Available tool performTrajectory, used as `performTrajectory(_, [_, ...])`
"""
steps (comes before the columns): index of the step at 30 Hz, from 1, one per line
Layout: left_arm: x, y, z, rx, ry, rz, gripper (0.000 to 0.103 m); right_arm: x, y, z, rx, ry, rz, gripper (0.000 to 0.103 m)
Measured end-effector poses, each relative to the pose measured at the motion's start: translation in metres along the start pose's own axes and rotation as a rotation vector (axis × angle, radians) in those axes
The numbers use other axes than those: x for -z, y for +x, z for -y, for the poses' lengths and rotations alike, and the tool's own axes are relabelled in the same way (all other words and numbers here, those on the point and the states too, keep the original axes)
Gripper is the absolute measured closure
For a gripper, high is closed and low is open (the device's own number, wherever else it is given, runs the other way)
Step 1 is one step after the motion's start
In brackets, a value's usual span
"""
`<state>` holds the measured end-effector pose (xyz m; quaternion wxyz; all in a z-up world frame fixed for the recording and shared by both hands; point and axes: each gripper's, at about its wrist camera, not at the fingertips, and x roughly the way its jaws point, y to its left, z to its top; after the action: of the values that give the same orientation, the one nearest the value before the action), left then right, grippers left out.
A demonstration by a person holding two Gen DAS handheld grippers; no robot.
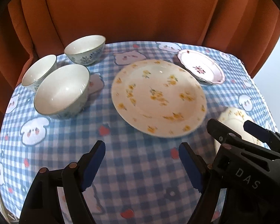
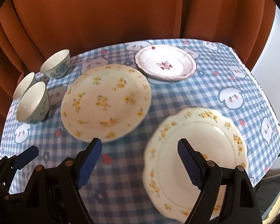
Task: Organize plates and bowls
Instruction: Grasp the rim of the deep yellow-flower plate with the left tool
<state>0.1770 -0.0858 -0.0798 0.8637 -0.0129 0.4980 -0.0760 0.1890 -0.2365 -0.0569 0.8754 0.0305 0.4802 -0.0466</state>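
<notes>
Left wrist view: three bowls (image 1: pixel 61 91) cluster far left on the checked counter (image 1: pixel 140 168), three plates (image 1: pixel 158 98) right of them; the left hand-held gripper (image 1: pixel 141 165) is spread, empty.

Right wrist view: the right hand-held gripper (image 2: pixel 140 163), spread, hangs over the nearest plate's edge.

Blue-checked tablecloth (image 2: pixel 177 97), yellow-flowered cream plate (image 2: pixel 106 100), pink-rimmed white plate (image 2: pixel 166 63), rust-orange curtain (image 2: pixel 102 18).
</notes>
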Motion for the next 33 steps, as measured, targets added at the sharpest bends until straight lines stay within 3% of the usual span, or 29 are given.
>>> performTrajectory(8, [-0.031, 0.023, -0.006, -0.039, -0.012, -0.001, 0.021, -0.031, 0.022, -0.009, 0.024, 0.022, -0.003, 0.017])
performTrajectory(18, [-0.062, 0.078, 0.001, -0.103, -0.053, -0.044, 0.023, -0.067, 0.081, 0.001, 0.017, -0.008, -0.045, 0.018])
performTrajectory(28, [-0.074, 0.114, 0.001, -0.140, -0.060, -0.100, 0.026, -0.084, 0.128, 0.003, -0.023, -0.008, -0.114, 0.034])
performTrajectory(33, [-0.076, 0.116, 0.002, -0.149, -0.056, -0.109, 0.029, -0.085, 0.136, -0.001, -0.010, -0.026, -0.121, 0.035])
